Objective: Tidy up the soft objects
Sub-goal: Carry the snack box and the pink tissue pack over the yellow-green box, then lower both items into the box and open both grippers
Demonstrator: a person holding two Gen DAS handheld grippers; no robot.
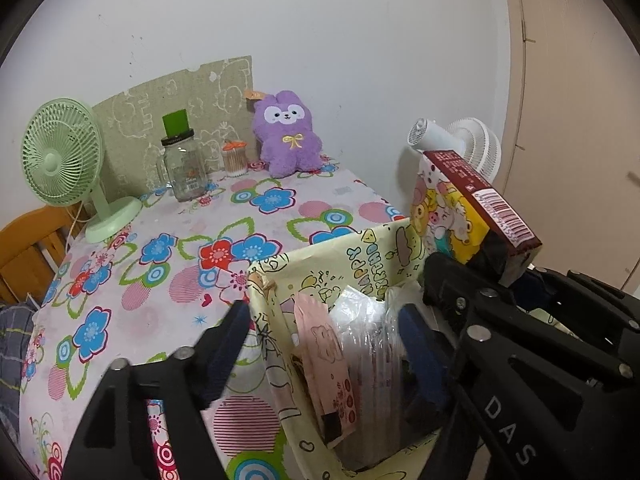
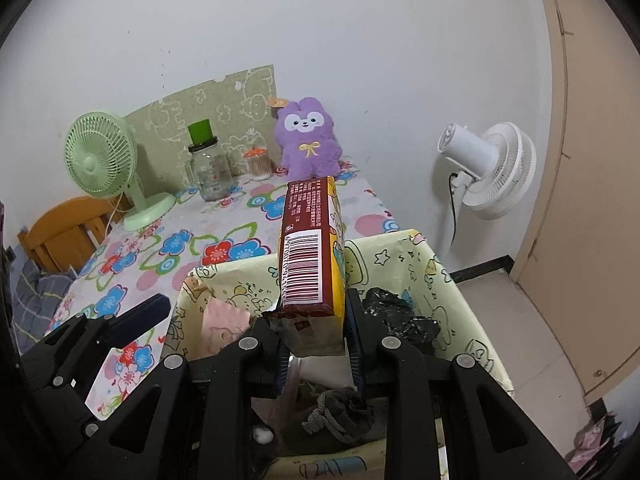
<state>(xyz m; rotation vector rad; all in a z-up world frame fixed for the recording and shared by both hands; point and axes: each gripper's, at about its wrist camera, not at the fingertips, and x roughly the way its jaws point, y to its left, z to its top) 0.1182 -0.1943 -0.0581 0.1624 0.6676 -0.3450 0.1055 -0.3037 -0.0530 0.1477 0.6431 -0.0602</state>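
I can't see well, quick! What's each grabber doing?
Left gripper: open, holding nothing, straddling the storage box wall.
Right gripper: closed on the snack packet.

The yellow bag (image 1: 372, 256) has the word "HAPPY" drawn on it. The black arm of the right gripper (image 1: 508, 428) says "DAS". The snack pack (image 2: 310, 256) has a barcode, but its numbers are too blurry to read fully.

plush toy (image 1: 289, 134): fuzzy cloth | jar (image 1: 185, 168): clear glass | tablecloth (image 1: 160, 264): smooth
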